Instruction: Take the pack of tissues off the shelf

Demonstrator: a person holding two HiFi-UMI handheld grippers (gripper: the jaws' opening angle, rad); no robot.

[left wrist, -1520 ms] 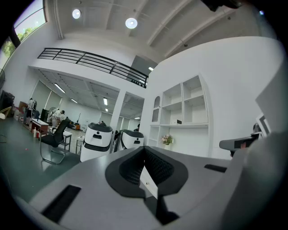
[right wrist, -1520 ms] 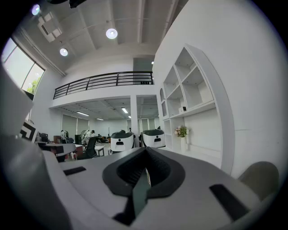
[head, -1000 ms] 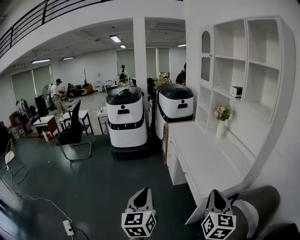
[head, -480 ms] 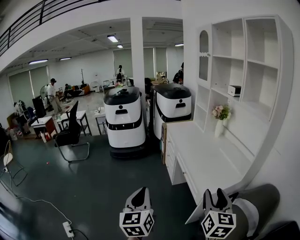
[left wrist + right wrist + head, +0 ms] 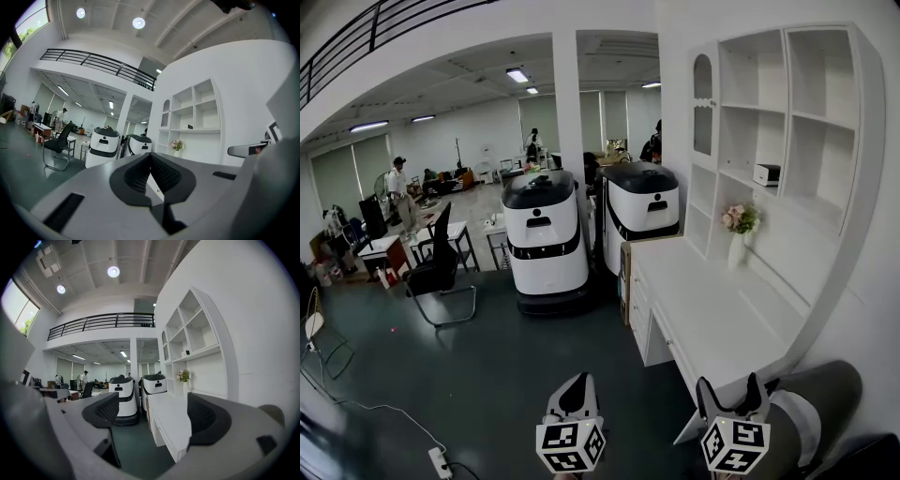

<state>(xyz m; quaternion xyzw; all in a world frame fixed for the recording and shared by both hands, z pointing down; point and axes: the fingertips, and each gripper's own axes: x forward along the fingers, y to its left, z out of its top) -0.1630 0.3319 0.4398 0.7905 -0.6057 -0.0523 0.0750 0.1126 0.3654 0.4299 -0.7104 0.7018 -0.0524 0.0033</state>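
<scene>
Head view, our left gripper (image 5: pixel 577 382) pressed together, our right gripper (image 5: pixel 729 389) just spreading wide, empty, small white tissue pack (image 5: pixel 766 174) on far right white wall shelf (image 5: pixel 782 94)

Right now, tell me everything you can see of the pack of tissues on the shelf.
The pack of tissues is a small white box-shaped pack with a dark patch on one face; any print is too small to read. It lies flat and alone on a middle shelf of the white shelving unit, close to an upright divider, above and to the right of the vase of flowers. Only the shelf touches it.
</scene>
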